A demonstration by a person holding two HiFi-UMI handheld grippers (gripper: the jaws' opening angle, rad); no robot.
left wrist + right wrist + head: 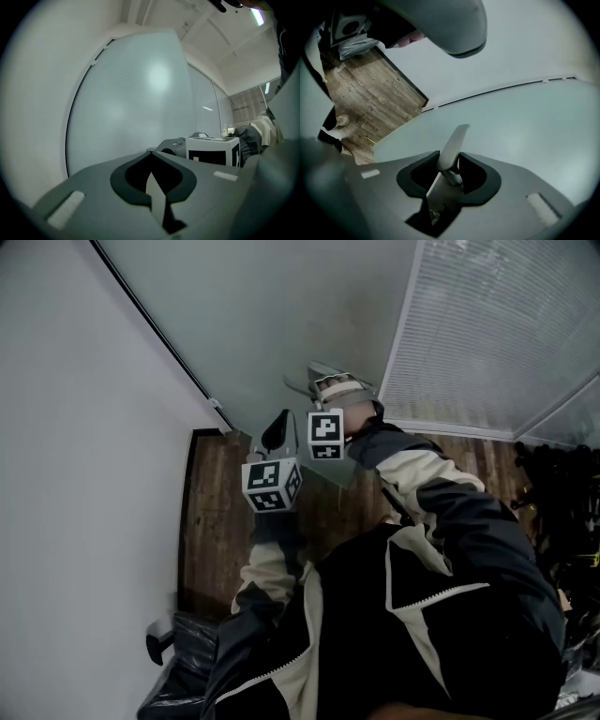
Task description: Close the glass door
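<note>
Right gripper view: right gripper [449,174] clamped on door handle [454,140].

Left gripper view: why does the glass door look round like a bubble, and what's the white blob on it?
Left gripper view: the wide-angle lens bends the glass door at its edge and darkens the corners; the blob is soft glare. Head view: that edge runs straight.

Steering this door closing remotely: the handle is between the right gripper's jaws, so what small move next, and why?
The right gripper presses its pads on the door handle, so I'd probably ease the glass door toward closed; the left gripper is shut and empty. How far it must travel I cannot tell.
</note>
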